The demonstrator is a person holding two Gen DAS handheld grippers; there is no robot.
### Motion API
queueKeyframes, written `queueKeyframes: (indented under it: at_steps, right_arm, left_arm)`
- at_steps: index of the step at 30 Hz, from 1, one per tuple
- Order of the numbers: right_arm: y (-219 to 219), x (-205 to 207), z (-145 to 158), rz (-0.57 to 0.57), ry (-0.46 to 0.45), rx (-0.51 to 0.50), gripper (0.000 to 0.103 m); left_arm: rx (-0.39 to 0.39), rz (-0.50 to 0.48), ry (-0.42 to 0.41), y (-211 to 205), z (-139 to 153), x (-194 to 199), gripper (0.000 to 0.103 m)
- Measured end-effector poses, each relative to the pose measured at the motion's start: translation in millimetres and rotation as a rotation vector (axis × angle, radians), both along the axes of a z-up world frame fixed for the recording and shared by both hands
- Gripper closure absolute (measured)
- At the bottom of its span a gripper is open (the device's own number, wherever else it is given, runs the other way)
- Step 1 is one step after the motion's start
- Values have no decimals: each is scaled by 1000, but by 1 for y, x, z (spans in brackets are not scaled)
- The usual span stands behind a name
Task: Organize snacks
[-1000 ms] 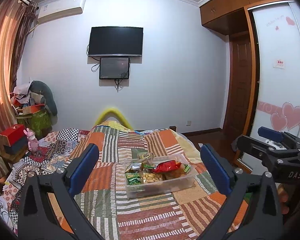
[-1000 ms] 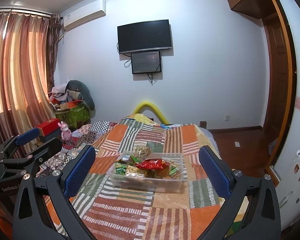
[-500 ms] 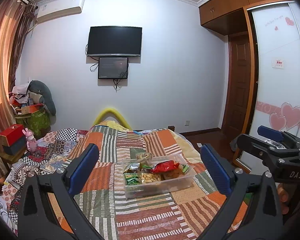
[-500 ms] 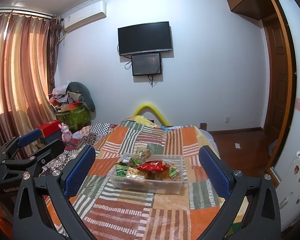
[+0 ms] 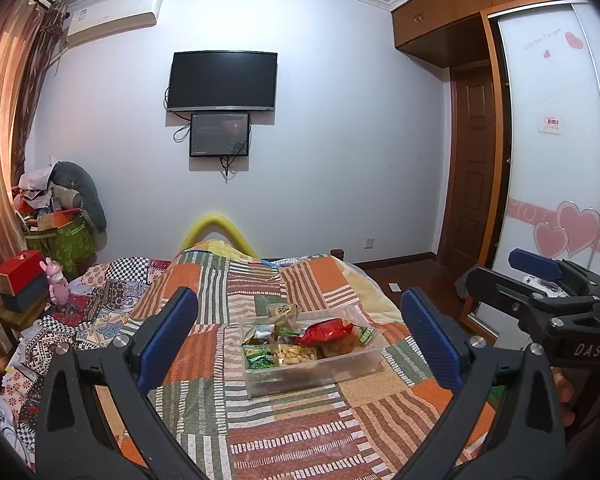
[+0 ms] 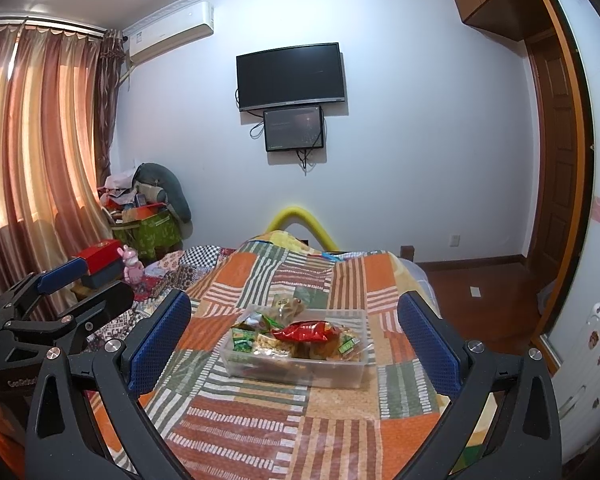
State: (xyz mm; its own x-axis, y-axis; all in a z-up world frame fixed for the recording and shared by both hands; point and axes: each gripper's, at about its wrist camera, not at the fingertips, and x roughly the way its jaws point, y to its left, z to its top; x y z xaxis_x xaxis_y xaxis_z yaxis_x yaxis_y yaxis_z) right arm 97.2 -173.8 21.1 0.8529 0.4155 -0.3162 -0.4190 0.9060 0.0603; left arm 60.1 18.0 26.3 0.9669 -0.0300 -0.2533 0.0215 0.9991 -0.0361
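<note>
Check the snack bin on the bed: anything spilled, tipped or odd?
Nothing spilled. The clear bin sits level on the quilt, snacks heaped inside. A red bag lies on top and a tan packet pokes above the far rim. Both grippers hover open, empty.

Left tongs point(image 5: 300, 332) and right tongs point(image 6: 294, 330) side by side, both spread wide, empty.

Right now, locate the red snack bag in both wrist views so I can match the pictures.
Left wrist view: the red snack bag lies on top of the snacks in the clear bin, just right of centre, between the open left gripper's fingers.
Right wrist view: the red snack bag sits at centre, atop the same bin, between the open right gripper's fingers.
Shared landmark: the wall TV above the bed.
</note>
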Motion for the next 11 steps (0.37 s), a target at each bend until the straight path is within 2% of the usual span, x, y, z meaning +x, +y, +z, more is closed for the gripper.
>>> queueKeyframes:
  at_steps: [11]
  right_arm:
    - [-1, 3, -3, 0, 13, -2, 0]
  left_arm:
    - [-14, -6, 23, 1, -2, 5, 0]
